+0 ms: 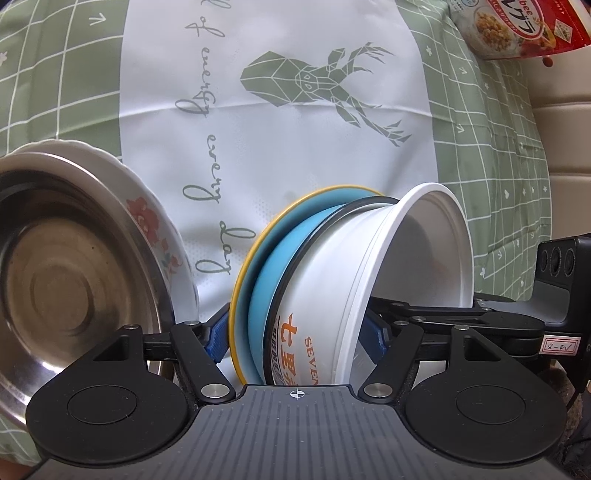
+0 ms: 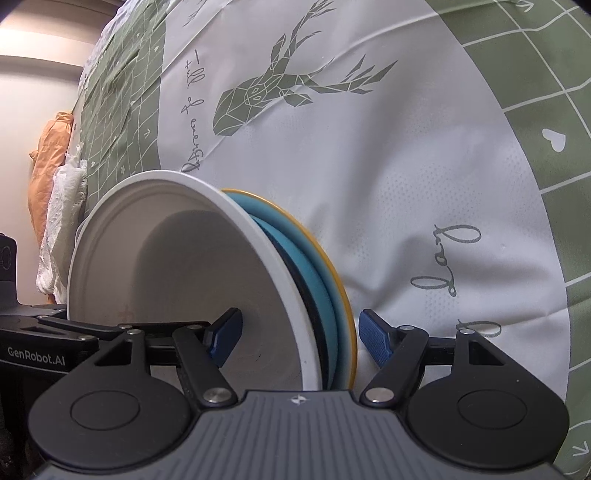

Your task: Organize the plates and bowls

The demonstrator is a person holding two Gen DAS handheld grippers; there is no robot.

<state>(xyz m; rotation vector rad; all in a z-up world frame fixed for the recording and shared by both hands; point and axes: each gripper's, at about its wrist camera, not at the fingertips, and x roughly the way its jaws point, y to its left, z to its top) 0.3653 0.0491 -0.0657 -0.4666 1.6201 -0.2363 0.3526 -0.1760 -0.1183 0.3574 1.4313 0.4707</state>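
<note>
Two grippers: both were seen around one stack of dishes above the tablecloth [image 1: 280, 155].
Stack: a white bowl [image 1: 332, 295] with orange lettering was nested on a blue plate [image 1: 266, 280] with a yellow rim, and the whole was held on edge, tilted.
Left gripper [image 1: 295, 336]: its blue pads were pressed on the stack's two sides, one against the yellow rim, the other against the bowl's lip; the stack was clamped.
Right gripper [image 2: 299, 339]: one finger [image 2: 225, 332] was set inside the bowl, the other [image 2: 375, 338] just beside the yellow rim; whether the pads were pressing could not be told.
Metal bowl [image 1: 62, 280]: it was resting in a flowered dish [image 1: 155, 221], left of the stack.
Snack bag [image 1: 517, 26]: it was lying far beyond the stack, at the tablecloth's edge.
</note>
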